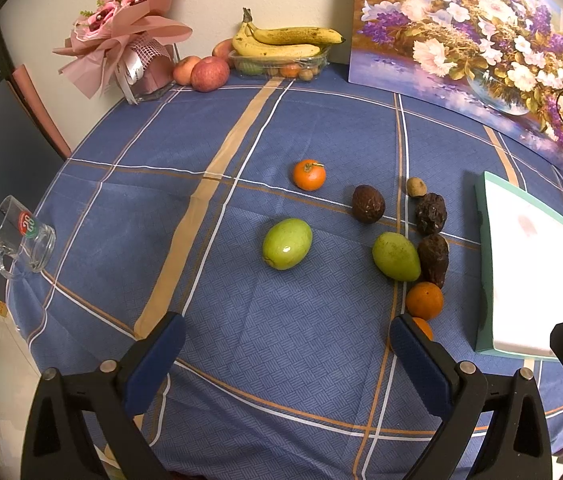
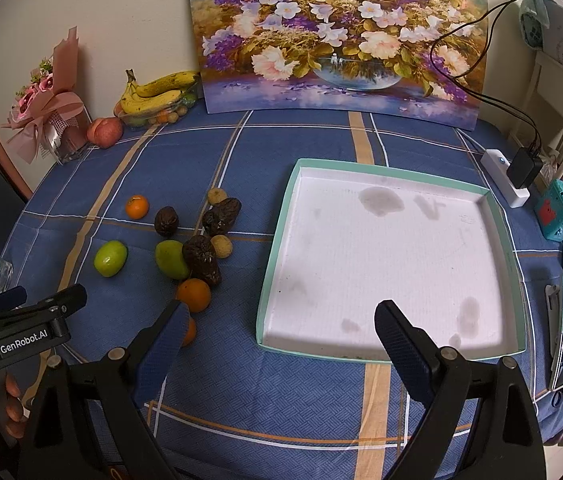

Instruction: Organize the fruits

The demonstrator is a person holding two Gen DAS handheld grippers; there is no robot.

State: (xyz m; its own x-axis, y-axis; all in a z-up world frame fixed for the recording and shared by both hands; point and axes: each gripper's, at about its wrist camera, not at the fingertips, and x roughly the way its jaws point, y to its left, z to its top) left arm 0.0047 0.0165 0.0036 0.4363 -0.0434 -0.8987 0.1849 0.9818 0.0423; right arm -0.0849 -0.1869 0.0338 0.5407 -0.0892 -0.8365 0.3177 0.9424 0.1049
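Blue-padded fingers [image 1: 153,364] fill the bottom of the left view: the left gripper [image 1: 285,356] hangs spread wide and empty over the near edge of the tabletop [image 1: 281,360], lined up with the loose fruit. The right gripper [image 2: 281,336], just as open and holding nothing, looks onto the tray [image 2: 277,240], which sits bare toward the right edge, probably where the fruit goes. Nothing collected yet! The fruit lies mid-table, left of the tray. One green mango [image 1: 287,243] lies alone, long axis tilted toward the far right. The second green mango [image 1: 396,256] touches a dark wrinkled fruit [image 1: 433,259], tapered end aimed at the near right corner. The nearest orange [image 1: 424,301] looks easiest.
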